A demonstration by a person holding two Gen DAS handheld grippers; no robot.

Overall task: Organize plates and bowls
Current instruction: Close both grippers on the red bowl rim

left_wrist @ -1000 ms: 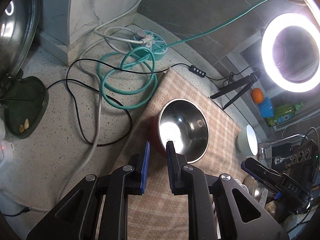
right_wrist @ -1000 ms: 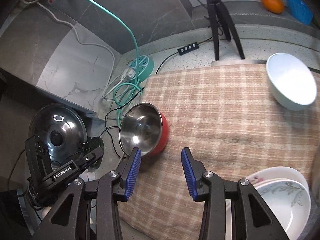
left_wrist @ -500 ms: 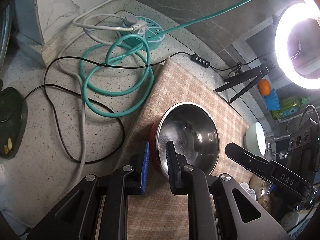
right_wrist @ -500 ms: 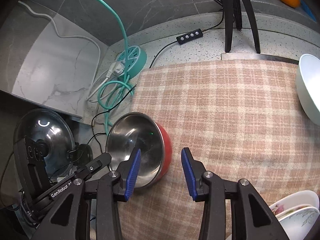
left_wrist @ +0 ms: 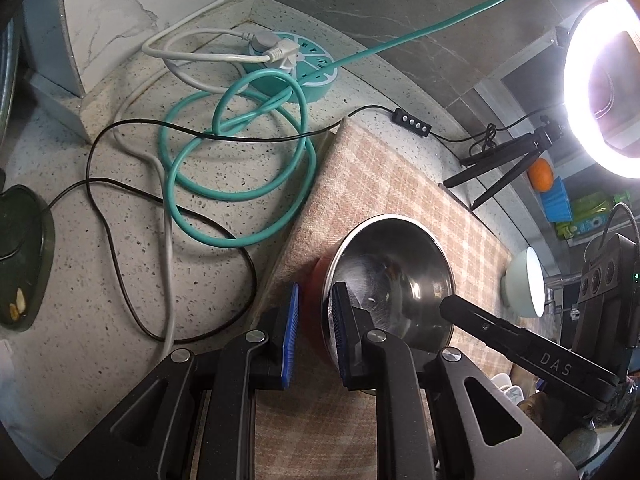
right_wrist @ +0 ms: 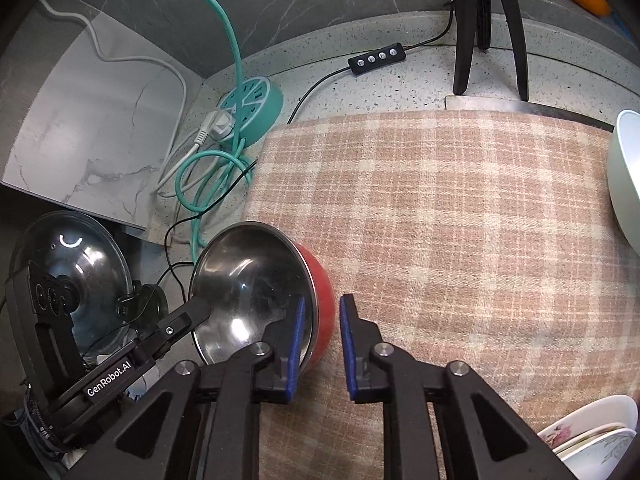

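A steel bowl with a red outside [left_wrist: 394, 280] [right_wrist: 256, 280] stands on the left part of a checked cloth [left_wrist: 380, 176] [right_wrist: 440, 216]. My left gripper [left_wrist: 314, 332] is open, its jaws straddling the bowl's near-left rim, one inside and one outside. My right gripper [right_wrist: 320, 332] is open and straddles the opposite rim the same way. A pale green bowl [left_wrist: 524, 284] [right_wrist: 624, 176] sits at the cloth's far right. Stacked white flowered plates [right_wrist: 592, 436] lie at the near right.
Left of the cloth a teal cable coil [left_wrist: 236, 148], a round teal power strip [left_wrist: 296, 68], and black and white cords lie on the speckled counter. A tripod [right_wrist: 484, 20] with a ring light [left_wrist: 600, 96] stands behind. A pot lid [right_wrist: 76, 272] leans at the left.
Both grippers have moved in onto the steel bowl from either side, and their jaws now straddle its rim. The right gripper's opening has narrowed a little.
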